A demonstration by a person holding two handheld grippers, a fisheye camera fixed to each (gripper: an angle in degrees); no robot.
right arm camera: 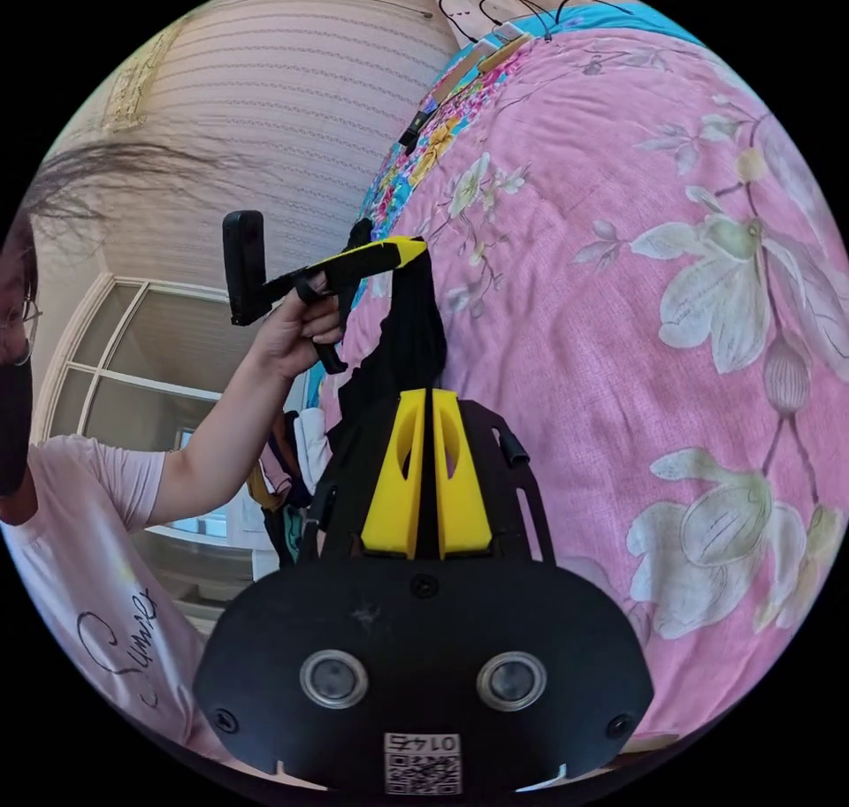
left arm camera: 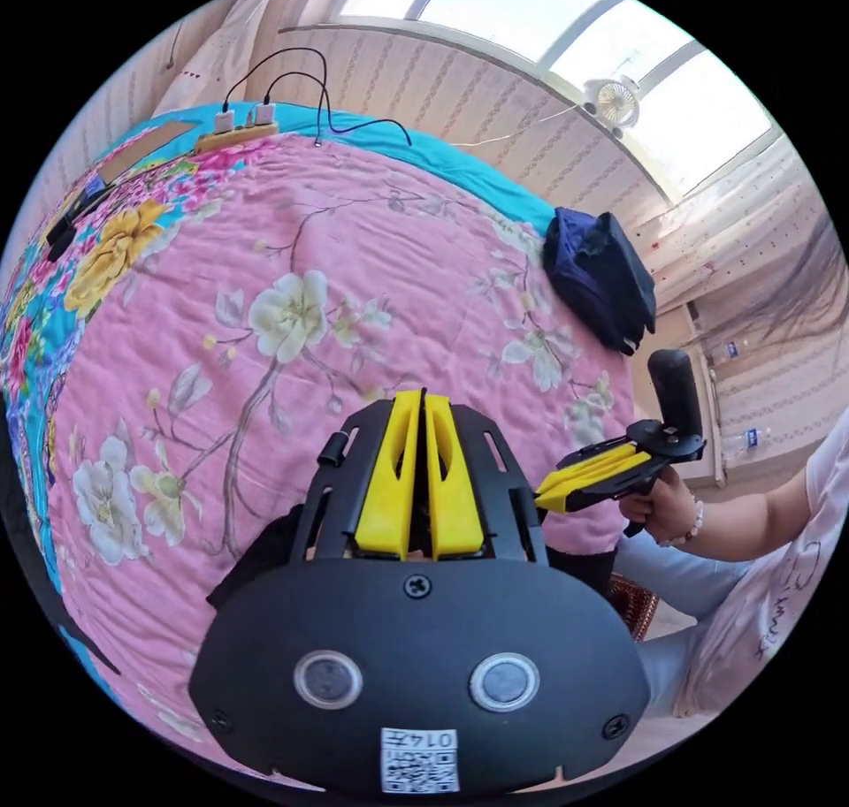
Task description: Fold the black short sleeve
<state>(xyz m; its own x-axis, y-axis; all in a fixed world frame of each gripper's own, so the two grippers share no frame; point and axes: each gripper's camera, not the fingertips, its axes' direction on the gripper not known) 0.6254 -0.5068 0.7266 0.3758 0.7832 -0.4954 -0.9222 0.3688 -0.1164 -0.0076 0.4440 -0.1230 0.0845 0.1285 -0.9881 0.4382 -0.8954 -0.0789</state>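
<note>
**A:** Start with the left gripper view. What do the fingers show?

**B:** The left gripper point(left arm camera: 423, 396) has its two yellow fingers pressed together, with only a thin slit between them. Dark fabric sticks out on the lower left of its body, most likely the black short sleeve point(left arm camera: 256, 555), but whether the fingertips pinch it I cannot tell from here. It lies over the pink flowered quilt point(left arm camera: 292, 312) on the bed.

**A:** And the other tool?

**B:** The right gripper point(left arm camera: 541, 493) comes in from the right, held by the person's hand point(left arm camera: 659, 506). Its yellow fingers are closed too, with nothing visible in them. At the quilt's far edge sits a pile of dark blue clothes point(left arm camera: 601, 277). A power strip point(left arm camera: 234, 131) with chargers and black cables lies near the far corner, and a small fan point(left arm camera: 612, 100) hangs by the window.

**A:** Now the right gripper view.

**B:** The right gripper point(right arm camera: 428, 393) again has its fingers closed together, and I see no cloth between them. Just beyond its tips the black short sleeve point(right arm camera: 407, 347) hangs down as a bunched strip beside the edge of the quilt point(right arm camera: 619, 250).

**A:** What holds it up?

**B:** The left gripper point(right arm camera: 416, 246), held by the person's other hand point(right arm camera: 296, 330), has its fingers clamped on the top of the garment, which hangs from them.
</note>
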